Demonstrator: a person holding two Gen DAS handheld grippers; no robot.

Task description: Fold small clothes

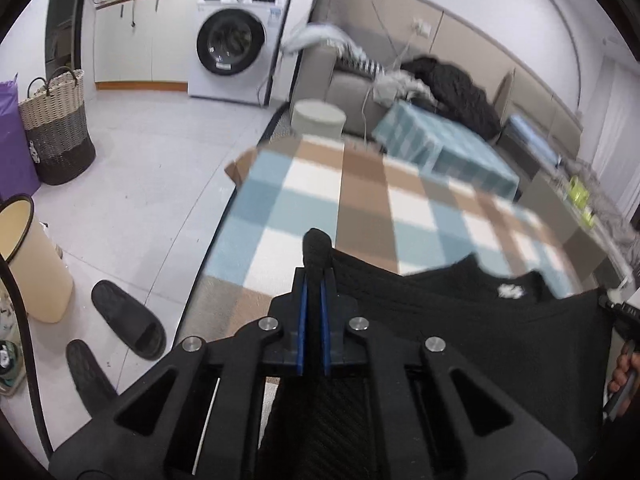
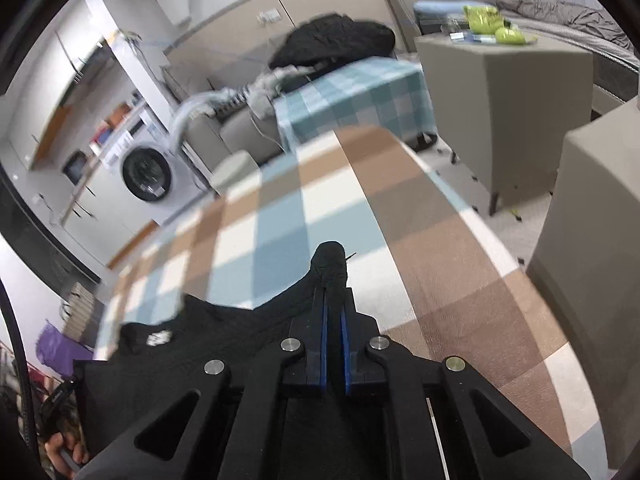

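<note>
A small black garment [image 1: 472, 312] with a white neck label hangs stretched between my two grippers above the checked table [image 1: 320, 200]. My left gripper [image 1: 314, 280] is shut on the garment's left corner, and a nub of black cloth sticks out past the fingertips. My right gripper [image 2: 334, 300] is shut on the other corner of the same garment [image 2: 208, 344], again with cloth poking out. The checked table [image 2: 320, 208] lies below and ahead. The garment's lower part is hidden under the grippers.
A washing machine [image 1: 236, 40] stands at the back, a woven basket [image 1: 56, 128] and a cream bin [image 1: 32, 264] on the left floor, slippers [image 1: 128, 324] below. A sofa with dark clothes [image 1: 452, 88] and a second checked table [image 2: 356, 96] lie beyond. Grey cubes [image 2: 504, 92] stand right.
</note>
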